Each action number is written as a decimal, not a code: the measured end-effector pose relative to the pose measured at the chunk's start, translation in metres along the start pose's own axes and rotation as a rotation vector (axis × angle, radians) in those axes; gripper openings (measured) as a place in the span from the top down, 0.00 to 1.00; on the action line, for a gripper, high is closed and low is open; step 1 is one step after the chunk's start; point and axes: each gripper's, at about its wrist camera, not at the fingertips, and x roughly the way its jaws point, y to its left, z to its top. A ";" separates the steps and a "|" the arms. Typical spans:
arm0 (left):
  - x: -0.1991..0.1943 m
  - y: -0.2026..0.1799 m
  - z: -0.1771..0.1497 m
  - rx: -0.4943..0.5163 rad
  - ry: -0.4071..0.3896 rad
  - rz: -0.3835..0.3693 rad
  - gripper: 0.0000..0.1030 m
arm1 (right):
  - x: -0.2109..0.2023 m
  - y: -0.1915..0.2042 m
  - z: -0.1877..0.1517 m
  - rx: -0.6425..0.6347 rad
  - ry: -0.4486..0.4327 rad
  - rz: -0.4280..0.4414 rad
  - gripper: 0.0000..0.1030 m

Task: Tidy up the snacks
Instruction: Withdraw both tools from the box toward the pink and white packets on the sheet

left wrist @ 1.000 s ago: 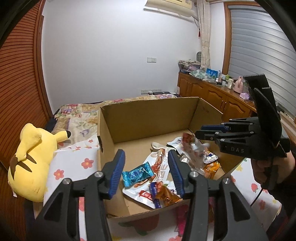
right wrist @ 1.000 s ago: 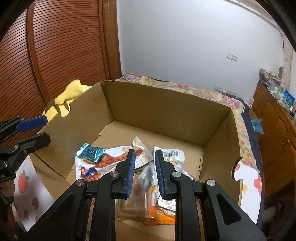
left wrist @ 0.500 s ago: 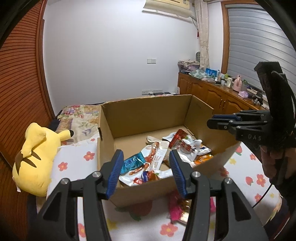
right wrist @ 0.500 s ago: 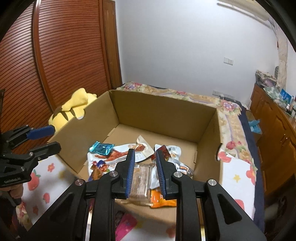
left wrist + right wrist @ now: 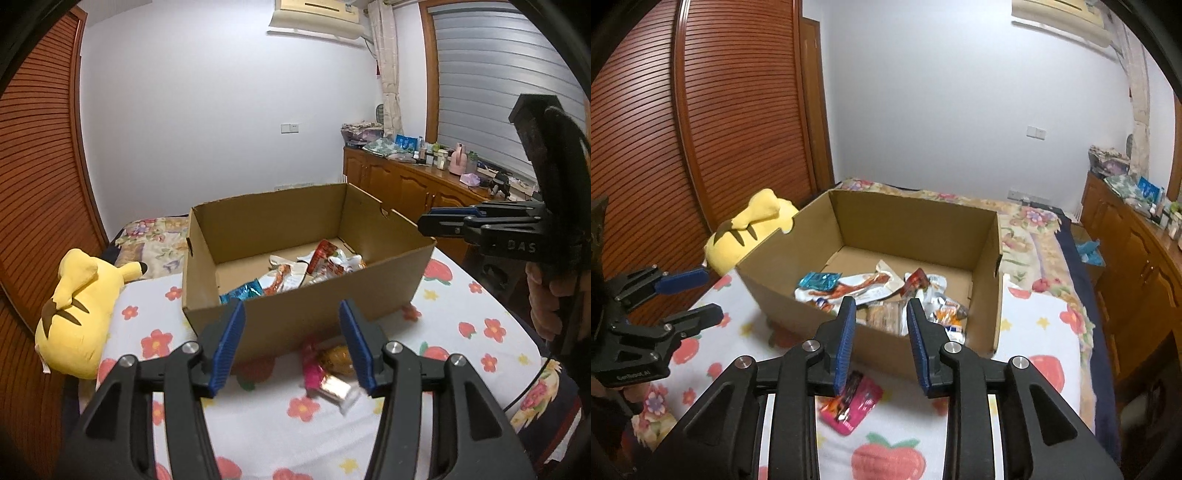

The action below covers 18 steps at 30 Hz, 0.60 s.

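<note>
An open cardboard box [image 5: 314,314] [image 5: 871,347] stands on the flowered bedsheet and holds several snack packets, among them a blue one [image 5: 818,281] and a clear cracker pack [image 5: 884,315]. A pink packet [image 5: 855,404] [image 5: 314,371] and an orange-gold snack [image 5: 338,360] lie on the sheet in front of the box. My left gripper [image 5: 291,339] is open and empty, just before the box's near wall; it also shows in the right wrist view [image 5: 690,295]. My right gripper [image 5: 881,343] is open and empty above the pink packet; it also shows in the left wrist view [image 5: 443,219].
A yellow plush toy [image 5: 79,306] [image 5: 753,225] lies left of the box. A slatted wooden wardrobe [image 5: 701,129] runs along the left. A wooden cabinet [image 5: 406,188] with clutter on top stands at the right wall.
Both grippers have pulled back and away from the box. The right gripper has opened wider; the cracker pack it stood over now lies in the box. Packets on the sheet have come into view.
</note>
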 end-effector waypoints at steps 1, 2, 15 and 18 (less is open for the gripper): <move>-0.003 -0.003 -0.002 0.002 0.003 -0.002 0.47 | -0.004 0.001 -0.004 0.008 -0.002 0.007 0.69; -0.004 -0.005 -0.004 0.001 0.003 -0.002 0.47 | -0.007 0.002 -0.007 0.013 -0.004 0.009 0.68; 0.026 -0.021 -0.035 -0.004 0.081 -0.029 0.36 | -0.011 0.006 -0.049 0.033 0.041 0.003 0.51; 0.043 -0.022 -0.046 -0.008 0.116 -0.031 0.36 | -0.003 0.008 -0.055 0.028 0.060 0.007 0.50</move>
